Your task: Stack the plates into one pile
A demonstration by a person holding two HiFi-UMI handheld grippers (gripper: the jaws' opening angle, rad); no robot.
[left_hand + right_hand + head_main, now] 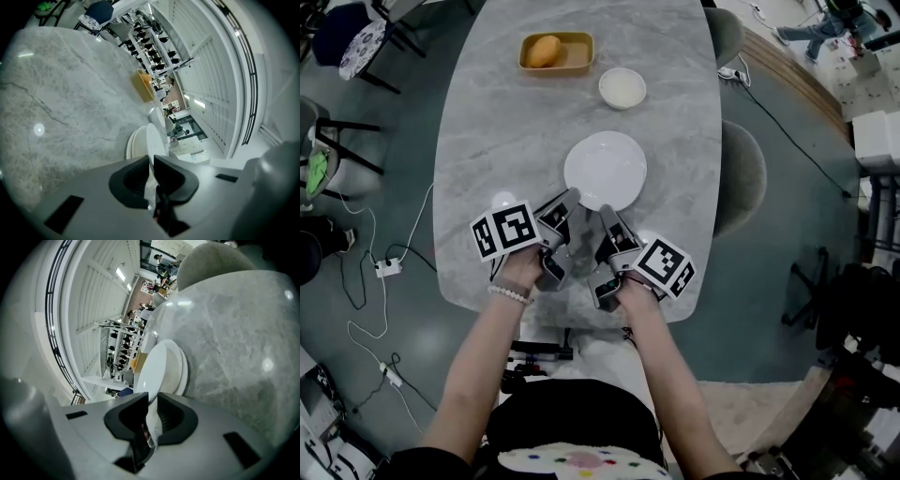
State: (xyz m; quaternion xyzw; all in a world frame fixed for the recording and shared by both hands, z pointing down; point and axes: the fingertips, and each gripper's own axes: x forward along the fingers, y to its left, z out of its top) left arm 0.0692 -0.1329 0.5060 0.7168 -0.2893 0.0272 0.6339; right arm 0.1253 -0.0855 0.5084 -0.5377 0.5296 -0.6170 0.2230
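Your left claw [151,161] is clamped on the near rim of the white plate [605,167], at the middle of the surface [487,141]. The white plate seems tilted up over a second plate [180,367], though the wide lens makes that hard to judge. Your right claw [152,401] is clamped on the same rim, just beside the left.

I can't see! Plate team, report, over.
Left gripper, right gripper shut on big plate, near rim. Second plate beneath it. Small plate beyond, nothing between.
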